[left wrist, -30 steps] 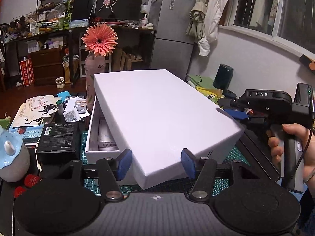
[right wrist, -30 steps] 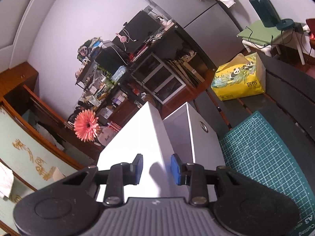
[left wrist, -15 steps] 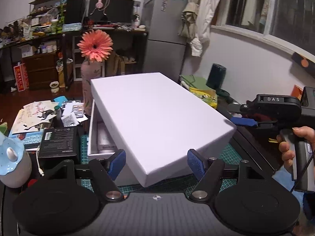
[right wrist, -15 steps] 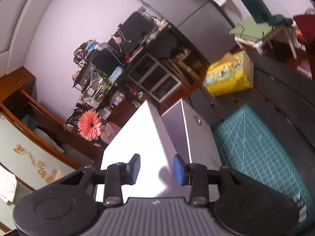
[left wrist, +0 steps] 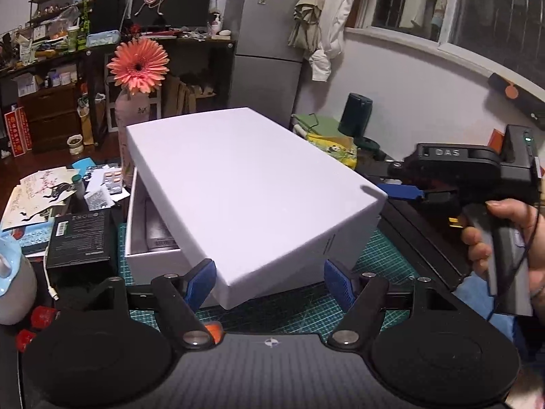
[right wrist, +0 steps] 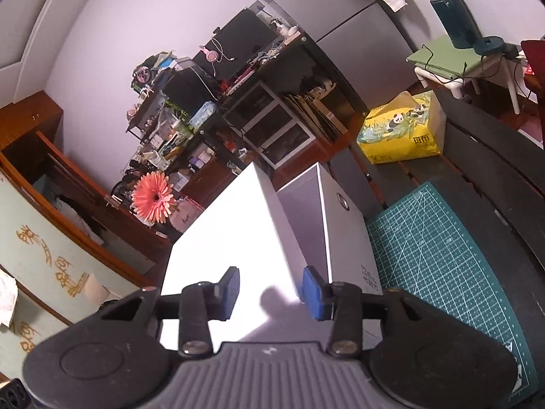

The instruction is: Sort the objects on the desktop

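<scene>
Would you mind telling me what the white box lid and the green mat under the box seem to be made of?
White lid: probably rigid cardboard with a smooth matte finish, judging by its crisp folded edges and even, glare-free surface. Green mat: likely a vinyl or rubbery cutting mat, matte, printed with a pale measuring grid.

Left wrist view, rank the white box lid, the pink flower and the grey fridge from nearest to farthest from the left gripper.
From the left gripper:
1. White box lid, just ahead, its near corner between the opening jaws.
2. Pink flower, behind the box, to the left.
3. Grey fridge, against the back wall.
</scene>
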The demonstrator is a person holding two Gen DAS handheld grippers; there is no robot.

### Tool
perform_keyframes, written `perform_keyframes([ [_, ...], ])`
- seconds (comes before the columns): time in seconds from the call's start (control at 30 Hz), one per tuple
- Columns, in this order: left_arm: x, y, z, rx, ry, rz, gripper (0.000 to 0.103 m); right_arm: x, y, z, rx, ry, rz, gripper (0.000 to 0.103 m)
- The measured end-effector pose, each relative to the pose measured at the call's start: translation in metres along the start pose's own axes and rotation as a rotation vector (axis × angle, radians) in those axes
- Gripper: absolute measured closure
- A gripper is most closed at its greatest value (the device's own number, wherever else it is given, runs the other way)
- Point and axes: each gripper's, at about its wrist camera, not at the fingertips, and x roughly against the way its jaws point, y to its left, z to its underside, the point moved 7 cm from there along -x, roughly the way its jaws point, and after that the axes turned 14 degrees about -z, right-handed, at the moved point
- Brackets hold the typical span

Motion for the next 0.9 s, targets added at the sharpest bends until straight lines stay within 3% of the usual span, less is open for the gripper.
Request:
perform_keyframes([
  [0.23, 0.007, -0.015, 0.002, -0.054, -0.019, 0.005, 0.028, -0.004, -0.004, -0.004, 0.000, -0.015, -0.011, 0.062],
  [0.37, 0.013, -0.029, 0.002, -0.038, -0.004, 0.113, 0.031, -0.009, -0.004, -0.004, -0.008, -0.004, -0.040, 0.062],
  [0.5, 0.016, -0.042, 0.008, -0.136, -0.031, 0.073, 0.031, -0.011, -0.004, -0.005, 0.031, -0.003, -0.006, 0.062],
  [0.67, 0.021, -0.033, 0.001, -0.076, -0.045, 0.101, 0.031, 0.000, -0.002, -0.008, 0.000, -0.042, -0.024, 0.061],
  [0.73, 0.024, -0.025, -0.005, -0.042, -0.065, 0.098, 0.030, 0.008, 0.002, -0.006, -0.026, -0.057, -0.042, 0.055],
  [0.9, 0.025, 0.003, -0.021, 0.072, -0.120, 0.018, 0.019, 0.021, 0.009, 0.006, -0.148, -0.079, -0.115, 0.048],
])
